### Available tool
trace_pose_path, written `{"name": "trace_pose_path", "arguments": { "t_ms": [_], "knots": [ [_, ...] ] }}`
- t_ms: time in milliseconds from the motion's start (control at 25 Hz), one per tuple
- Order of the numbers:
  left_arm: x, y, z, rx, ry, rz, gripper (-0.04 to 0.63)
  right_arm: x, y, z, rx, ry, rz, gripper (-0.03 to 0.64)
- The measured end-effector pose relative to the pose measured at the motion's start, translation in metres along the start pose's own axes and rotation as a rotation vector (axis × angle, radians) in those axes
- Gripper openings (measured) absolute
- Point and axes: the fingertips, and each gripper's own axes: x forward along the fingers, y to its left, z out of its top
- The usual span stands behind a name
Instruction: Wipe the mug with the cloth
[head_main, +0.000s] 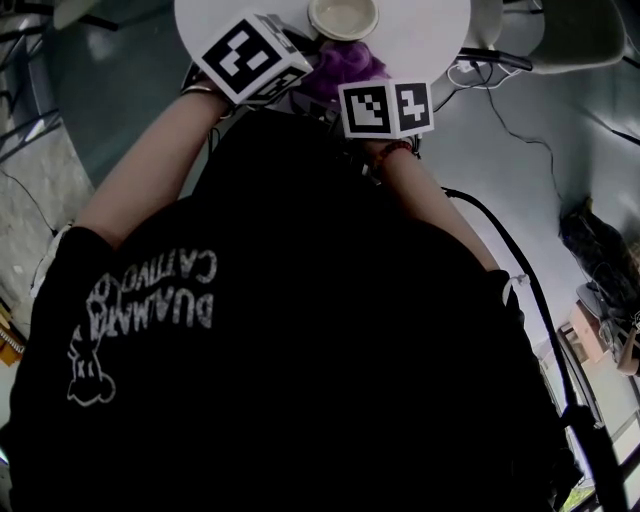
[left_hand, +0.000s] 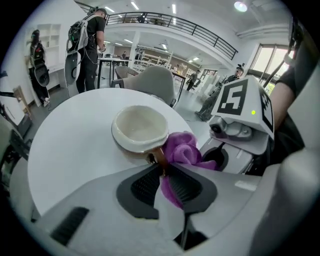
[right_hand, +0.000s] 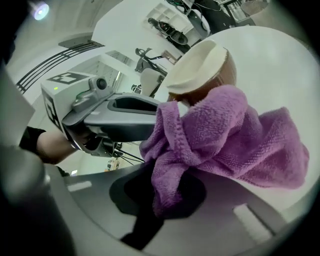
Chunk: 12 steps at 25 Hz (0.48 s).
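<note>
The mug (left_hand: 140, 129), cream inside and brown outside, sits on the round white table (left_hand: 65, 150), near the edge closest to the person. The left gripper (left_hand: 163, 169) has its jaws clamped on the mug's brown handle. The purple cloth (right_hand: 230, 135) presses against the mug's side, its tail pinched in the closed jaws of the right gripper (right_hand: 165, 190).

Brown mug (left_hand: 140, 129), cream inside; purple cloth (left_hand: 184, 150) bunched vs. side.
</note>
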Motion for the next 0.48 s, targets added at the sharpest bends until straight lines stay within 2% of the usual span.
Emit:
{"name": "trace_pose_path", "arguments": {
  "t_ms": [200, 480],
  "knots": [
    [-0.004, 0.003, -0.003, 0.009, -0.004, -0.001, 0.067, 0.001, 0.028, -0.004, -0.094, -0.006, 0.063, 0.032],
    [-0.011, 0.011, -0.008, 0.011, -0.018, 0.030, 0.064, -0.006, 0.062, -0.008, -0.250, -0.019, 0.109, 0.031]
  ]
}}
